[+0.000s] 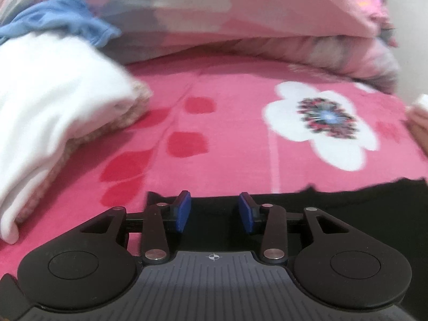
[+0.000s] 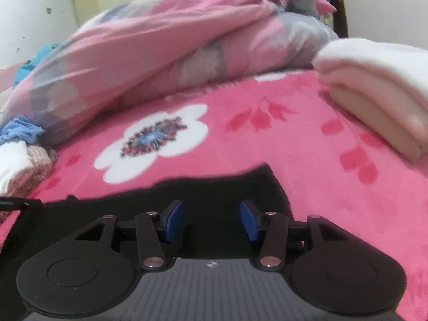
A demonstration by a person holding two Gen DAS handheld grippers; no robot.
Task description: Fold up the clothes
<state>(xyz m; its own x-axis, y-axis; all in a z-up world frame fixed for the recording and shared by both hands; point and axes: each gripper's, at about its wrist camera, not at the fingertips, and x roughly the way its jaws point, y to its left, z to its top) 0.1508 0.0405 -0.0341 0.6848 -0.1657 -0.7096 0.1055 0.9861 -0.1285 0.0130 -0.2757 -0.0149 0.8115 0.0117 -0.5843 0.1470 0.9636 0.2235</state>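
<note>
Both tools hang parted over the black garment's edge.

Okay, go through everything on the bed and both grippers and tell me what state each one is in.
black garment: spread flat, unfolded
cream towel: folded
white clothes: heaped
blue cloth: crumpled
quilt: bunched up
left gripper: open, empty
right gripper: open, empty

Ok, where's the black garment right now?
The black garment lies flat on the pink floral blanket at the near edge in both wrist views, directly under both claws, just below the white flower print.
</note>
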